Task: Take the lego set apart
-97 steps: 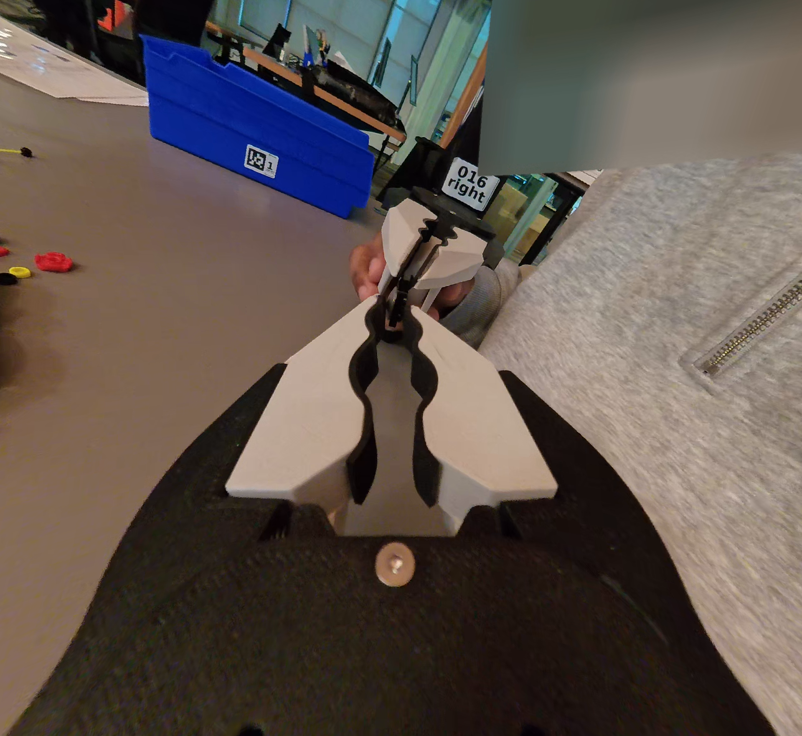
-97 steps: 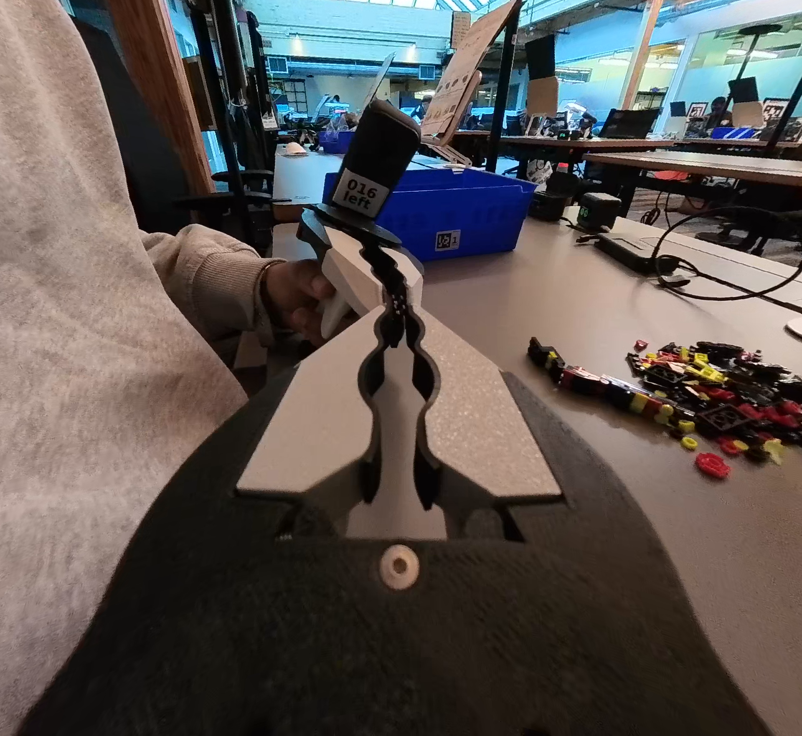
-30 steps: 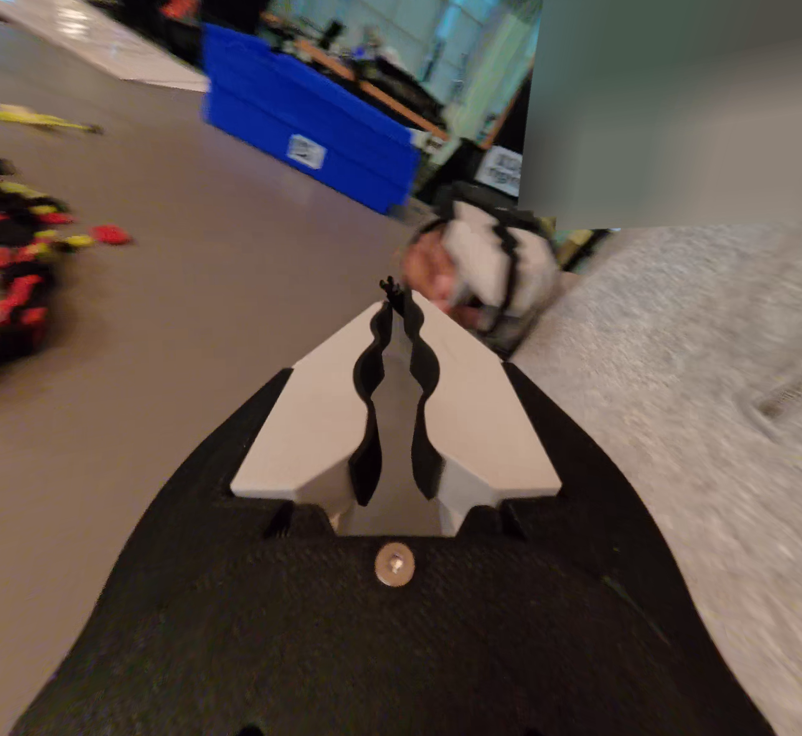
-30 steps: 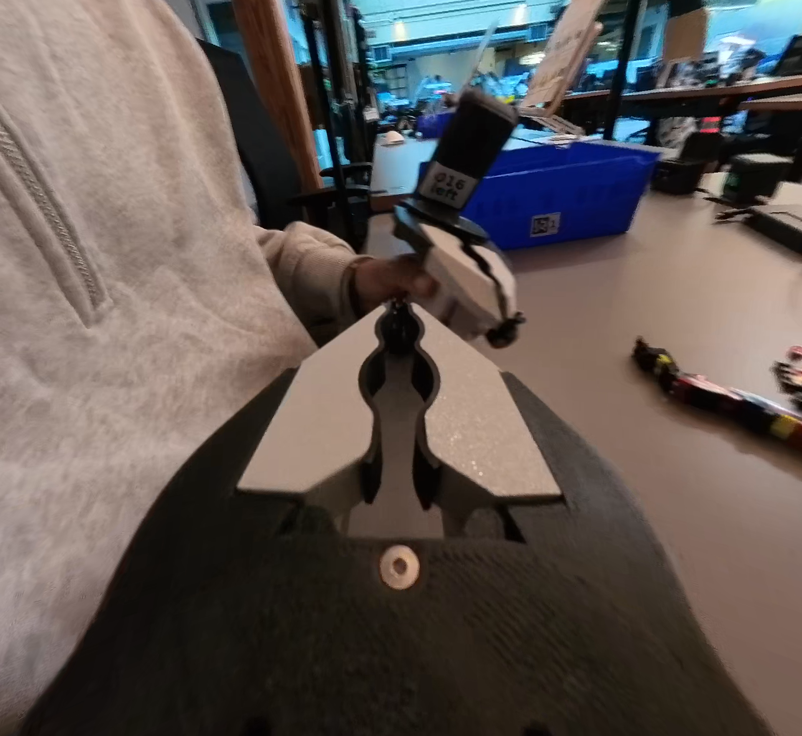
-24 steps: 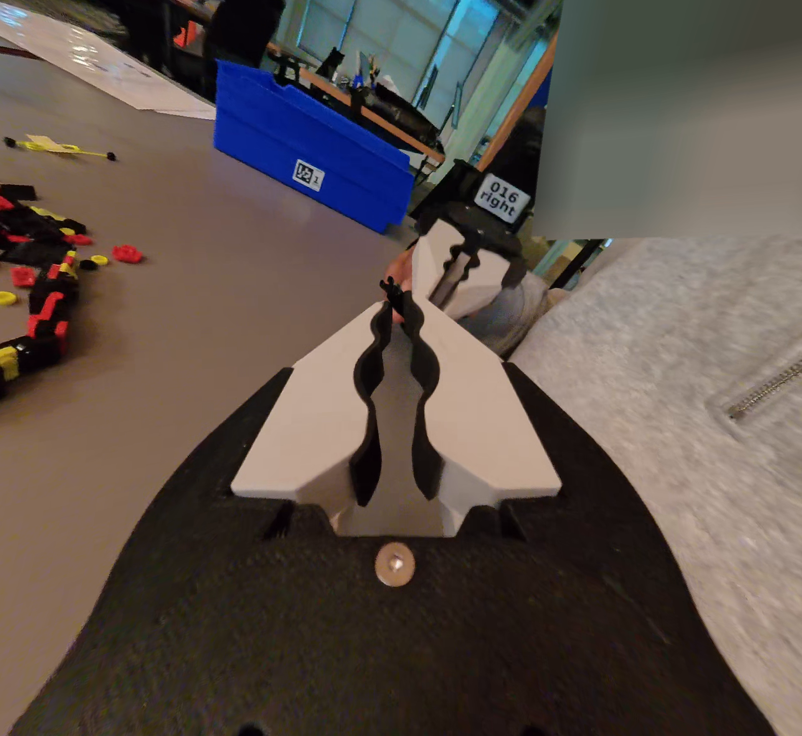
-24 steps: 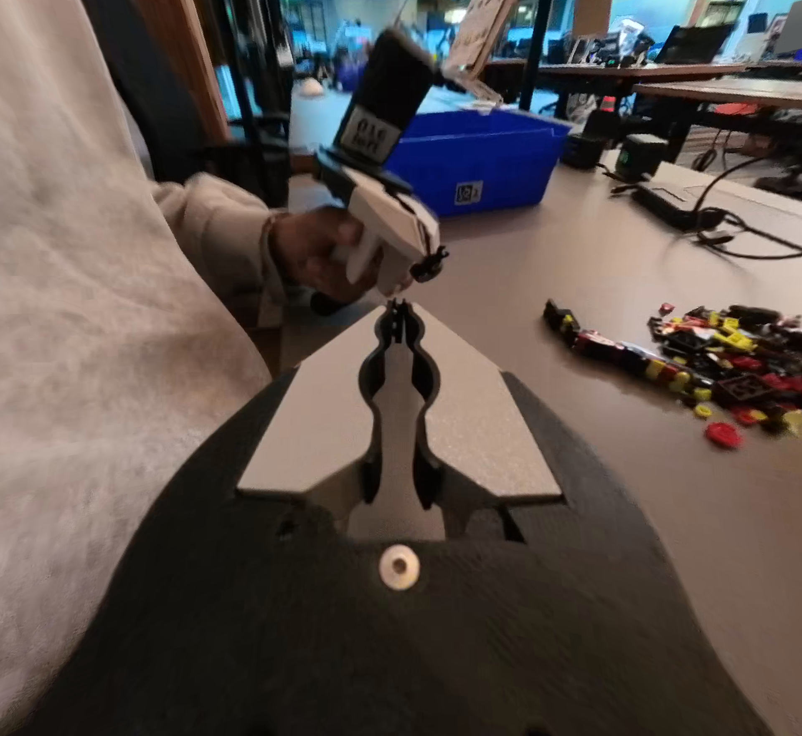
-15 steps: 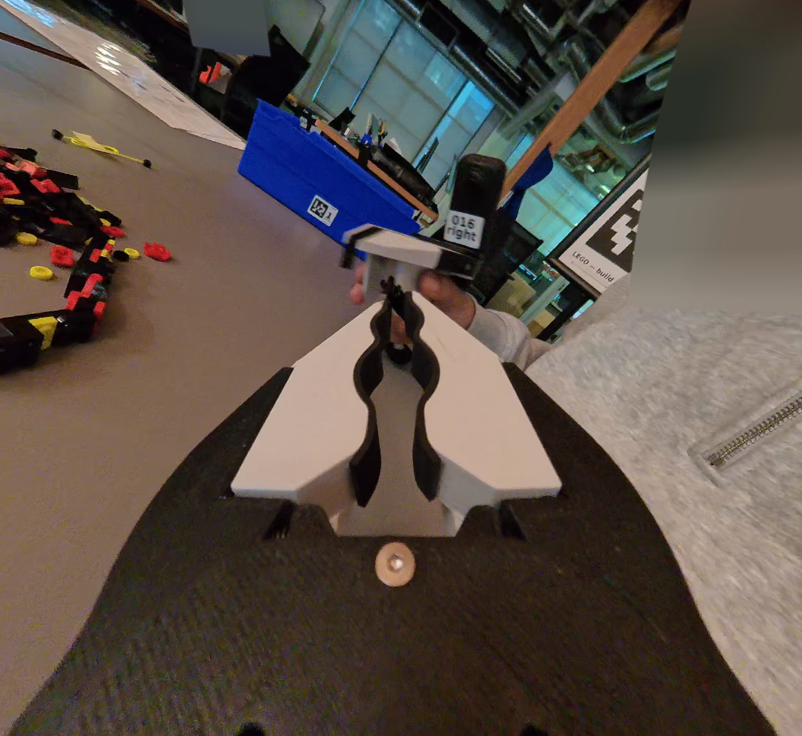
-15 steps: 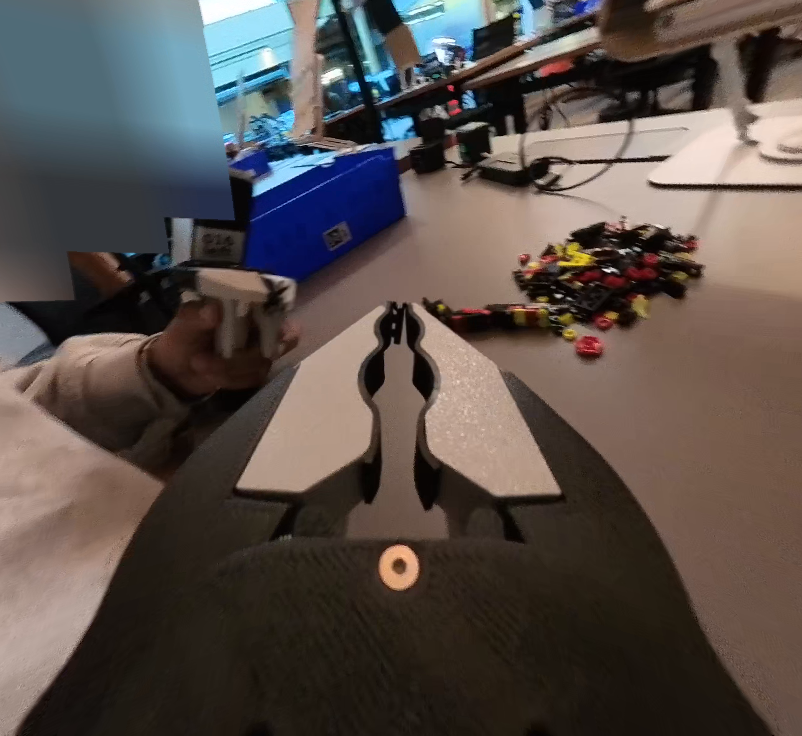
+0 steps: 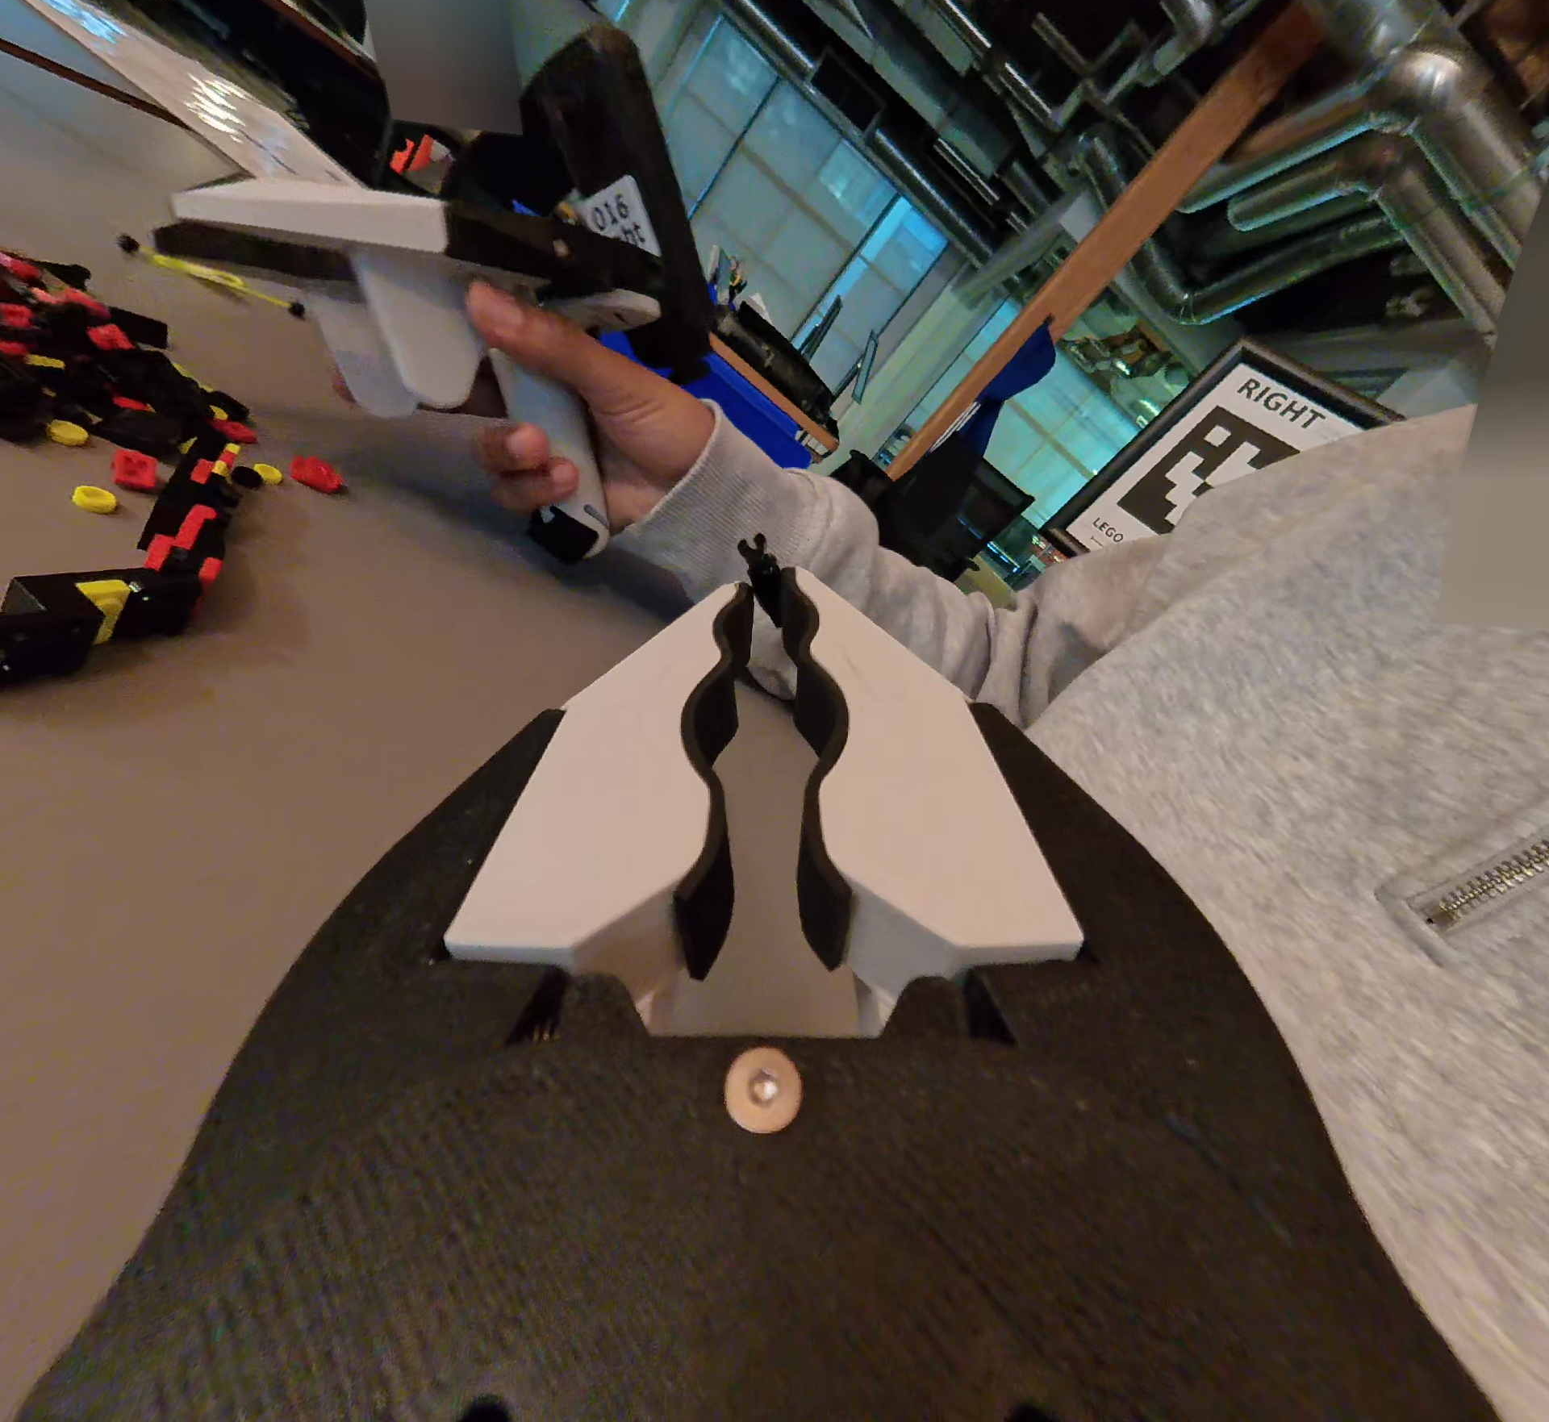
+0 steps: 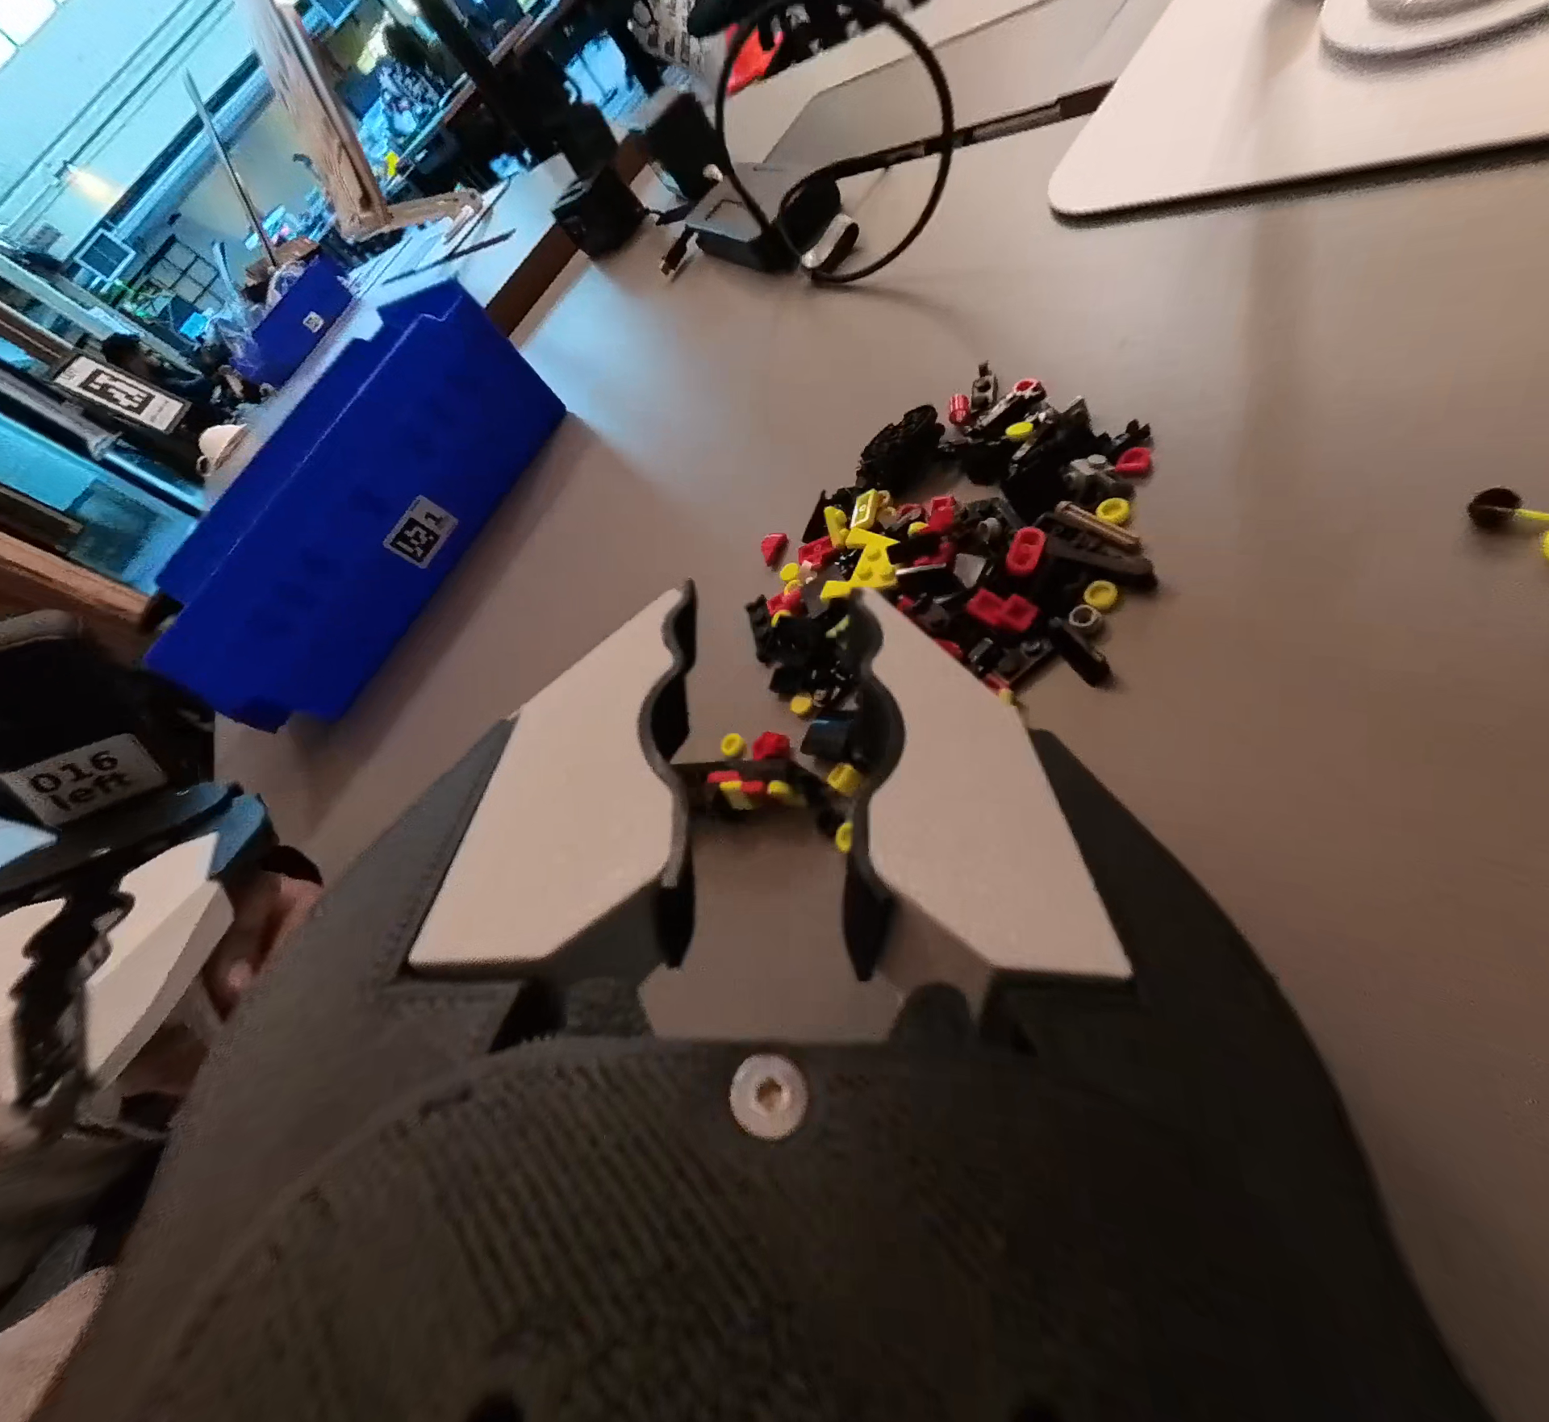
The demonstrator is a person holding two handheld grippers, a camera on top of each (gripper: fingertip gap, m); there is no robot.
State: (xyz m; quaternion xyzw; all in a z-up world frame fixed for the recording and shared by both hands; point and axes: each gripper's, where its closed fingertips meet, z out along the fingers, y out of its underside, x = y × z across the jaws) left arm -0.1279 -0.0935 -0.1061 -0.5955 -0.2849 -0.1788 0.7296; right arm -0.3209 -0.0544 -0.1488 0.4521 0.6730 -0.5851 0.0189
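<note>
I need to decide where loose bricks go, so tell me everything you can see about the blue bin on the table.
The blue bin is a long, rectangular plastic container, deep blue with ribbed, stepped side walls. It sits flat on the grey table, left of the lego pile and apart from it. A small white square sticker with a black pattern is on its long side. Its inside is not visible. Nothing touches it; neither tool is near it.

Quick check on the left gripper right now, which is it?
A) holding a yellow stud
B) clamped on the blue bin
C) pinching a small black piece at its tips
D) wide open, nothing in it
C: in the left wrist view the left gripper has its tips closed on a small black piece, held above the table.
</note>
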